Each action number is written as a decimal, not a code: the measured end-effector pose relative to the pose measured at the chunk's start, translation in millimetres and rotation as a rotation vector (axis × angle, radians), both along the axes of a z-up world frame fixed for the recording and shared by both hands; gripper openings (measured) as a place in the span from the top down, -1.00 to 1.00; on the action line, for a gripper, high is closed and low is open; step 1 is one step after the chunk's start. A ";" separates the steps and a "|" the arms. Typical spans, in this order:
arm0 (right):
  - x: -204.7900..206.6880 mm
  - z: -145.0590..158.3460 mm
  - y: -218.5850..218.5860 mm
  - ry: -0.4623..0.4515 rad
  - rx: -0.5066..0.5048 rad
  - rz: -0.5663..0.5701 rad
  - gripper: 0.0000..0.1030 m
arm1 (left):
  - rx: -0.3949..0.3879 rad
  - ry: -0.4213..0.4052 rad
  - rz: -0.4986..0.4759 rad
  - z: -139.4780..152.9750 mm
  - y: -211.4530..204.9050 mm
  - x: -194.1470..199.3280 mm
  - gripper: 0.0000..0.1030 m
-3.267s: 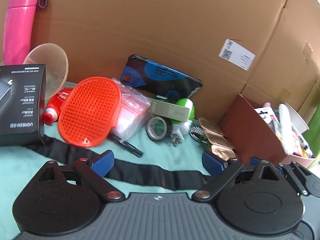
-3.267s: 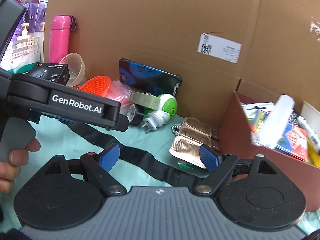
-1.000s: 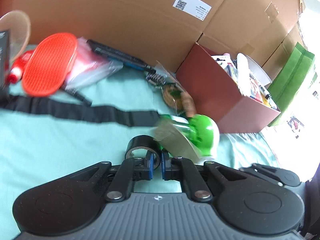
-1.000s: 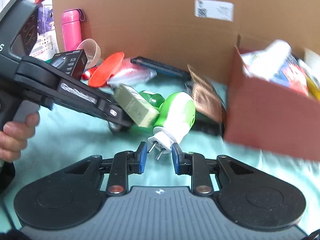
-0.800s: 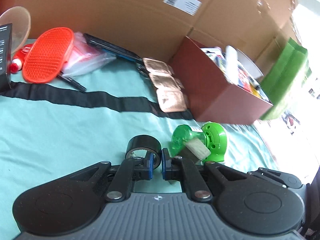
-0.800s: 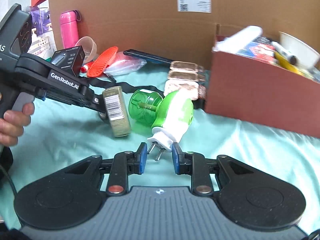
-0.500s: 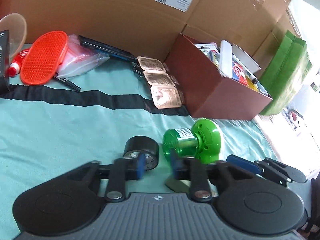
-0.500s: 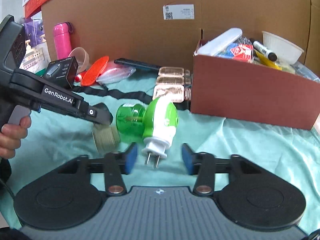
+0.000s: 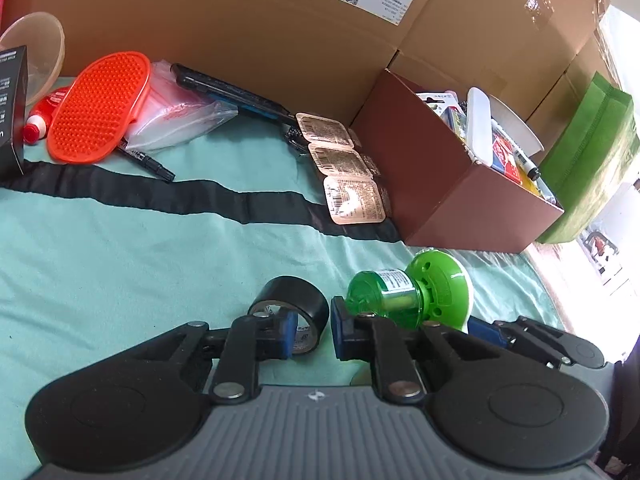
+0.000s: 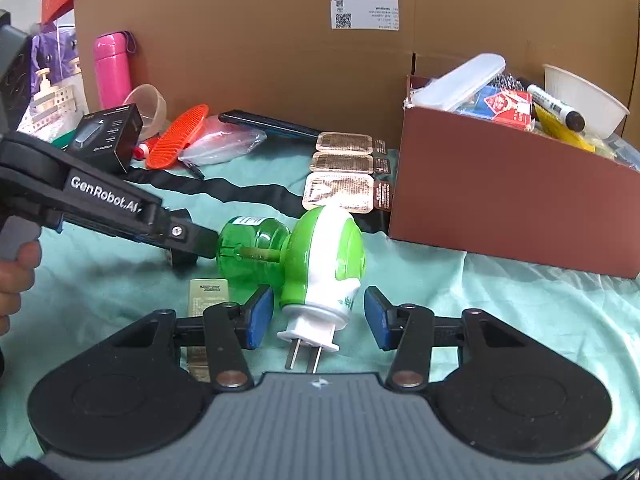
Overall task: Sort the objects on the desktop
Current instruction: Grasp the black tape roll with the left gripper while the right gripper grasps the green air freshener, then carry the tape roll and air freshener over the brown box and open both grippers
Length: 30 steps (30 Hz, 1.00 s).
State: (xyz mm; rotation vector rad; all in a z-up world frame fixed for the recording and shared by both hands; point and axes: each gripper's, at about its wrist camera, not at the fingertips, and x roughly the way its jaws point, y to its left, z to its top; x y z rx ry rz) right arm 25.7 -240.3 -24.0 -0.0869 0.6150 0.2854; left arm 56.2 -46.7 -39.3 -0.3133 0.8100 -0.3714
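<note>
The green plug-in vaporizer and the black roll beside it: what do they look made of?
Green plug-in vaporizer: glossy hard plastic body, translucent green bottle showing a wick, metal prongs. Black roll: probably vinyl tape, judging by its smooth, slightly shiny band and printed inner core.

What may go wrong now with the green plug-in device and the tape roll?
The plug-in device lies loose between the open right gripper; closing on its rounded body may squeeze it out. The left gripper straddles the wall of the tape roll; its jaws have just been closing and could nudge the green bottle.
</note>
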 end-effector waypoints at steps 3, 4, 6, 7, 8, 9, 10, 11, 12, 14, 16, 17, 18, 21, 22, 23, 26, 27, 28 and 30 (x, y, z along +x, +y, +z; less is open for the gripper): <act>-0.5 0.2 -2.0 0.003 0.012 -0.002 0.22 | 0.006 0.002 0.008 -1.1 -1.0 1.6 0.69; -1.0 0.6 -2.9 0.003 0.018 -0.005 0.23 | 0.013 0.004 0.007 -1.3 -1.8 1.9 0.71; -2.4 1.3 -5.2 0.004 0.029 -0.013 0.23 | 0.017 0.007 0.001 -0.9 -2.9 1.1 0.86; -3.0 1.6 -6.4 0.004 0.031 -0.016 0.23 | 0.019 0.005 -0.003 -0.4 -3.0 0.6 0.92; -3.6 1.9 -7.6 0.004 0.033 -0.019 0.23 | 0.020 0.004 -0.008 0.7 -3.7 -0.1 0.92; -3.9 2.4 -9.1 0.003 0.037 -0.022 0.23 | 0.018 0.000 -0.015 2.0 -4.5 -1.0 0.93; -4.6 3.0 -10.3 0.002 0.040 -0.023 0.23 | 0.019 -0.005 -0.020 3.6 -5.9 -2.0 0.93; -5.4 4.0 -12.0 -0.001 0.044 -0.024 0.23 | 0.020 -0.013 -0.026 6.1 -7.7 -2.9 0.93; -6.3 5.3 -13.8 -0.005 0.049 -0.027 0.24 | 0.020 -0.021 -0.035 8.8 -9.6 -3.3 0.93; -8.9 9.2 -18.1 -0.020 0.058 -0.032 0.24 | 0.018 -0.040 -0.056 16.0 -14.8 -4.2 0.93; -12.3 15.0 -23.9 -0.040 0.071 -0.042 0.24 | 0.018 -0.061 -0.078 25.1 -22.4 -3.7 0.93; -14.0 18.7 -27.4 -0.051 0.078 -0.049 0.24 | 0.017 -0.072 -0.089 30.0 -26.7 -2.9 0.93; -15.9 22.8 -31.0 -0.065 0.082 -0.059 0.24 | 0.016 -0.085 -0.102 35.5 -31.4 -2.2 0.93; -21.4 37.9 -46.9 -0.116 0.095 -0.098 0.24 | 0.004 -0.124 -0.145 52.8 -44.4 2.1 0.93; -22.9 43.4 -53.8 -0.134 0.100 -0.114 0.24 | -0.005 -0.136 -0.158 58.6 -49.0 4.4 0.93; -23.7 49.0 -60.5 -0.152 0.103 -0.132 0.24 | -0.017 -0.145 -0.170 64.6 -53.7 7.2 0.93; -24.5 65.2 -81.0 -0.214 0.099 -0.190 0.24 | -0.046 -0.176 -0.209 82.7 -73.0 13.8 0.93; -23.3 69.7 -88.0 -0.231 0.093 -0.207 0.24 | -0.047 -0.191 -0.222 88.6 -79.9 15.9 0.93; -21.4 74.4 -94.7 -0.248 0.087 -0.228 0.24 | -0.044 -0.208 -0.231 93.8 -87.3 18.4 0.93; -15.7 82.5 -108.8 -0.280 0.074 -0.268 0.24 | -0.039 -0.235 -0.245 104.0 -101.6 24.2 0.93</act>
